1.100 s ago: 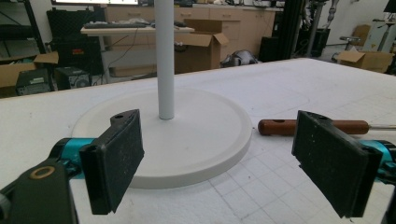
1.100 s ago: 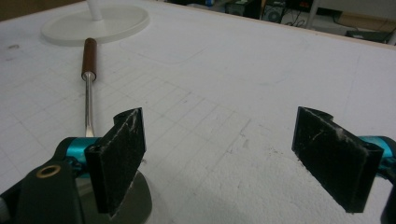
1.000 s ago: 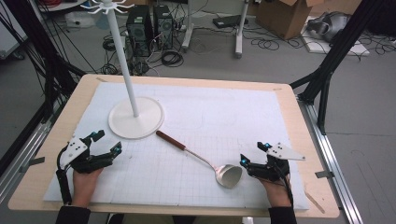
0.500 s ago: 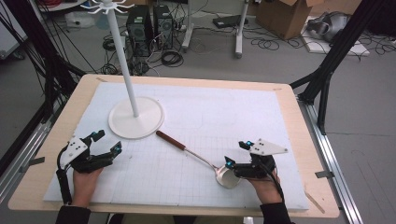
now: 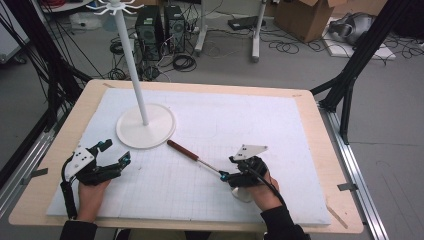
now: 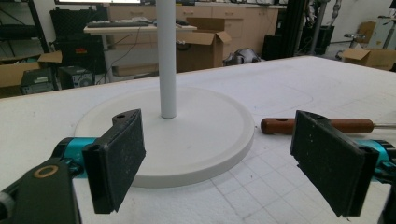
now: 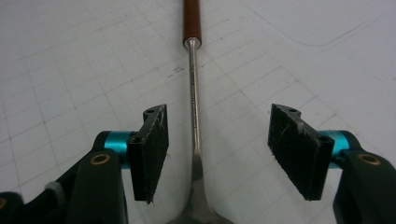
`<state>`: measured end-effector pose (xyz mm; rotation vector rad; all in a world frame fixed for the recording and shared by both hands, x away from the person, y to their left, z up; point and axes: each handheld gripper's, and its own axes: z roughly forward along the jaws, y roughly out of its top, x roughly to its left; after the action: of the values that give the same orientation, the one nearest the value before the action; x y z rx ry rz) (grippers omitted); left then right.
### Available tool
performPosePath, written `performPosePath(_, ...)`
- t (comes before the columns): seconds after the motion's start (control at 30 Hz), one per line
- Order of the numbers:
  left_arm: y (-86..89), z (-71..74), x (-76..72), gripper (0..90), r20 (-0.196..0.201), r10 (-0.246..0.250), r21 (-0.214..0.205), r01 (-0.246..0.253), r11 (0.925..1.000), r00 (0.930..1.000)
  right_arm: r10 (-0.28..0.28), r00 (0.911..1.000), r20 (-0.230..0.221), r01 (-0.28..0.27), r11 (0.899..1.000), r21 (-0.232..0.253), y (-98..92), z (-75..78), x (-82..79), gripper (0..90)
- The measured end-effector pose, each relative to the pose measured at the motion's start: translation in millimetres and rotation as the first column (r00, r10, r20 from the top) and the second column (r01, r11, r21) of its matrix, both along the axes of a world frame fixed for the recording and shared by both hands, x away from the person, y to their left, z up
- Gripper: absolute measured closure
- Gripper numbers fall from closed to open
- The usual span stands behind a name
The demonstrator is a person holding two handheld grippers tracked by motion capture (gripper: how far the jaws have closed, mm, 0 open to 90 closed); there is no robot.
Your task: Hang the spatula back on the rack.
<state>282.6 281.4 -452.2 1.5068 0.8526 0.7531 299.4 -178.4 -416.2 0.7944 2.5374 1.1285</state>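
A ladle lies slantwise on the white mat, its brown wooden handle (image 5: 182, 150) toward the stand and its steel bowl (image 5: 242, 195) mostly hidden under the right hand. My right gripper (image 5: 229, 167) hovers over the thin metal shaft (image 7: 194, 93). Its jaws straddle the shaft just ahead of the bowl and have just been closing, but the pads (image 7: 152, 149) stand clear of it. My left gripper (image 5: 116, 152) rests at the mat's near left, open and holding nothing, and faces the stand's round base (image 6: 196, 135).
A white stand (image 5: 145, 125) with a tall pole and hooks on top rises at the mat's back left. The gridded mat (image 5: 280, 125) covers most of the wooden table. Black frame legs flank the table on both sides.
My right gripper has moved left from beside the ladle's bowl to over its shaft, and its jaws have narrowed. The left gripper has stayed put.
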Motion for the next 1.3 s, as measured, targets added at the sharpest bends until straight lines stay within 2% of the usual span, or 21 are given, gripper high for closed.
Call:
performPosePath(0.07, 0.1, 0.0, 0.1, 18.1, 0.000, 0.000, 0.000, 0.000, 1.0000, 1.0000, 0.015, 0.9999, -0.005, -0.015, 1.000, -0.021, 5.3, -0.7, 1.8, 40.5)
performPosePath(0.17, 0.2, 0.0, 0.2, 18.1, 0.000, 0.000, 0.000, 0.000, 1.0000, 1.0000, 0.032, 0.9988, -0.036, -0.034, 0.998, -0.060, 14.9, -3.5, 7.9, 43.3)
performPosePath(0.2, 0.2, 0.0, 0.2, 18.1, 0.001, 0.001, 0.001, -0.001, 1.0000, 1.0000, 0.032, 0.9988, -0.036, -0.034, 0.998, -0.060, 14.9, -3.5, 7.9, 43.3)
performPosePath(0.23, 0.4, 0.0, 0.2, 18.2, 0.000, 0.001, 0.001, -0.001, 1.0000, 1.0000, 0.043, 0.9980, -0.046, -0.047, 0.995, -0.088, 19.9, -5.8, 11.2, 44.9)
performPosePath(0.27, 0.4, 0.0, 0.2, 18.2, 0.000, 0.001, 0.000, -0.001, 1.0000, 1.0000, 0.043, 0.9980, -0.046, -0.047, 0.995, -0.088, 19.9, -5.8, 11.2, 44.9)
performPosePath(0.3, 0.4, 0.0, 0.2, 18.2, -0.001, 0.000, 0.000, 0.000, 1.0000, 1.0000, 0.045, 0.9967, -0.068, -0.052, 0.992, -0.111, 23.9, -8.3, 13.9, 48.4)
performPosePath(0.53, 0.5, 0.1, 0.3, 18.2, 0.000, 0.002, 0.001, -0.002, 1.0000, 1.0000, 0.060, 0.9925, -0.107, -0.075, 0.986, -0.151, 30.6, -14.3, 19.4, 58.4)
performPosePath(0.93, -0.8, 0.0, 0.1, 18.6, 0.002, 0.004, 0.004, -0.004, 1.0000, 1.0000, 0.045, 0.9889, -0.141, -0.066, 0.987, -0.148, 31.4, -14.1, 20.6, 82.2)
performPosePath(1.07, -0.8, 0.1, -0.1, 18.9, 0.001, 0.007, 0.009, -0.007, 0.9999, 1.0000, 0.028, 0.9886, -0.148, -0.051, 0.987, -0.154, 32.7, -13.3, 20.1, 83.8)
performPosePath(1.17, -1.6, 0.3, -0.3, 21.1, 0.005, 0.010, 0.015, -0.011, 0.9998, 0.9999, 0.022, 0.9839, -0.177, -0.045, 0.991, -0.127, 30.3, -13.7, 22.5, 84.1)
performPosePath(1.3, -1.0, 0.4, -0.4, 21.2, 0.005, 0.016, 0.005, -0.016, 0.9999, 0.9999, 0.032, 0.9817, -0.188, -0.053, 0.993, -0.109, 28.0, -13.1, 22.9, 84.1)
